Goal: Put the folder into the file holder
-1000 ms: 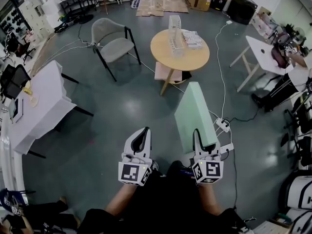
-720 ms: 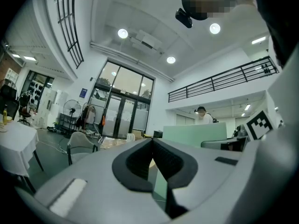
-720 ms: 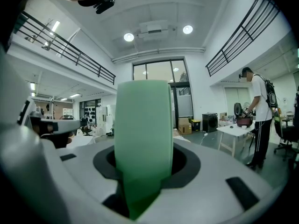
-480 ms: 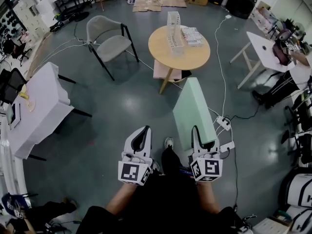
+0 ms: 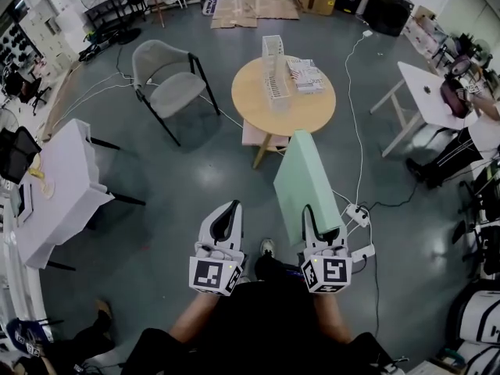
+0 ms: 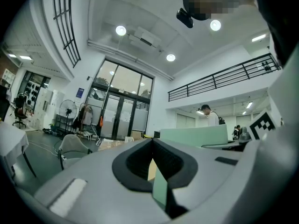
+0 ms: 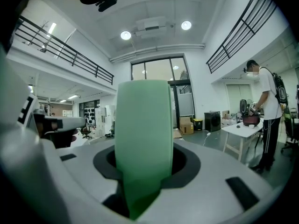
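Room: big hall, white walls w/ black balcony railings [image 7: 65, 45], tall glass doors [image 6: 117, 106], round ceiling lights.
Floor [image 5: 195, 178]: smooth grey-green, slight sheen, cables trailing across it.
Cardboard sheets [image 5: 258, 6]: flat, brown, on the floor at the far end.
White bench [image 5: 70, 170]: rectangular, matte top, dark legs, at left.
Round bench [image 5: 312, 104]: pale wood disc on angled wood legs – carries the file holder and a paper stack.
Chair [image 5: 168, 84]: grey shell seat, thin black frame, left of the round bench.
Folder [image 5: 305, 182]: mint green, thick flat slab w/ rounded spine, plain matte cover; in the air, near end in the right gripper, far end angled up toward the round bench, well apart from the file holder.
File holder [image 5: 275, 61]: white open-grid rack, upright, slots look empty.
Right gripper [image 5: 323, 222]: white plastic shell, dark pads; fingers clamped on the folder's edge.
Left gripper [image 5: 226, 217]: same build; finger tips together, nothing between.
Stack [image 5: 306, 75]: printed sheets just right of the file holder – print too small to read.
Markers: black-and-white squares on each gripper's cube.
Power strip [image 5: 356, 213]: white, on the floor by the folder.
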Motion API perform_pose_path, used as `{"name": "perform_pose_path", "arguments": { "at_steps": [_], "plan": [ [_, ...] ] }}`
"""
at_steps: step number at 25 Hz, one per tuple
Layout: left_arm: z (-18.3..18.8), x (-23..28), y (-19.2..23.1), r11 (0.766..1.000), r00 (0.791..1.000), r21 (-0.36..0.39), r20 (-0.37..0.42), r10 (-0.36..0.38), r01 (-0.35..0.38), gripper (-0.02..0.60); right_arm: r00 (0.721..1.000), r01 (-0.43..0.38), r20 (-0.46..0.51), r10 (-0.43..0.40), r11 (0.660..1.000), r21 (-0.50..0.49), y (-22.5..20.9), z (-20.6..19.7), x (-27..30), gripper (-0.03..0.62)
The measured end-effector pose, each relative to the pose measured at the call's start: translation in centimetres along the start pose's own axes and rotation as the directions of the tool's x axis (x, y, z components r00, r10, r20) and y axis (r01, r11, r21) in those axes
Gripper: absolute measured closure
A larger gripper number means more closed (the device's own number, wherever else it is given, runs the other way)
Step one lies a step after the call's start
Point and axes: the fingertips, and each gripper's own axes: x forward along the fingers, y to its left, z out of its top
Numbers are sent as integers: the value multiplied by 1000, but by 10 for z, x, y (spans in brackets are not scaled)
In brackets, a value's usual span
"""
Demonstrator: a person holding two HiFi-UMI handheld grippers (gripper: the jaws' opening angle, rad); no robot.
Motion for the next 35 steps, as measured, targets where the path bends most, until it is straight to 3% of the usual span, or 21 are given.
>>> {"name": "perform_pose_path", "arguments": {
  "at_steps": [9,18,35],
  "plan": [
    [-2,100,1,999,999,-4,9,42,-42,578,999,-42,3,42,999,-1,-63,11,83,445],
    [1,149,10,995,995,2,-5,98,-98,578,998,-66,6,66,998,17,-101,24,135,447],
    [0,288,97,999,999,-19,-9,31,-31,578,1000,-1,-19,1,1000,10,-118,35,269,448]
  ]
}}
